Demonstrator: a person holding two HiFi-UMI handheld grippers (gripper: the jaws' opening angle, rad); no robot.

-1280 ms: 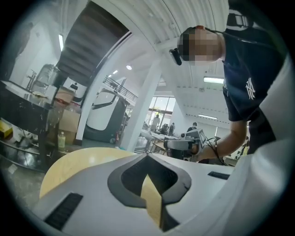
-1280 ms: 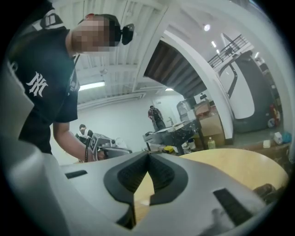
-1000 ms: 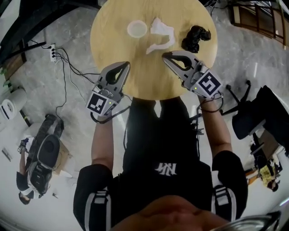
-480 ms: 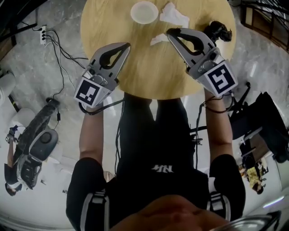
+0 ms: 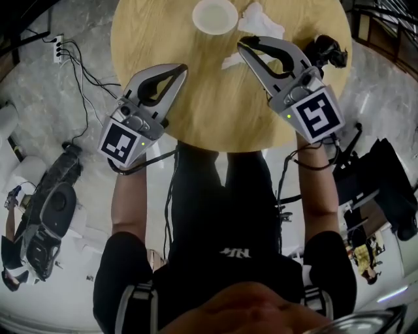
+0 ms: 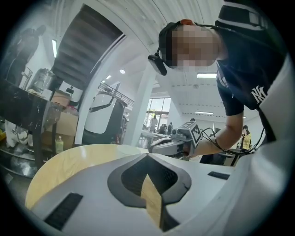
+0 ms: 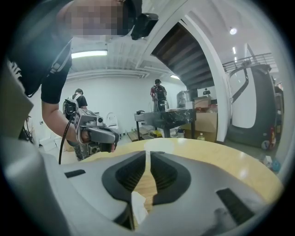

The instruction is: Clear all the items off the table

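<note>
Pale wood makes up the round table [image 5: 196, 111], and we see three things on its far half. A white bowl [image 5: 215, 14] sits at 12 o'clock by the far rim. Crumpled white tissue [image 5: 261, 25] lies just beside it toward 1 o'clock, with a smaller scrap nearer the middle. A black crumpled bundle [image 5: 328, 49] rests at the rim around 2 o'clock; we cannot tell what it is.

The left gripper [image 5: 181, 66] hangs over the table's 9 o'clock side and points toward 1 o'clock. Its fingertips meet and hold nothing, and in the left gripper view we see only bare wood [image 6: 69, 161] through the loop behind the tips [image 6: 148, 156].

The right gripper [image 5: 243, 43] reaches over the 2 o'clock side and points toward 11 o'clock, its tips just beside the smaller scrap. In the right gripper view its jaws [image 7: 147, 154] leave only a thin slit and clamp nothing. A bit of tissue [image 7: 137, 205] shows below them through the gap, lying on the wood. The bundle lies at 3 o'clock of this gripper, near its body.
</note>
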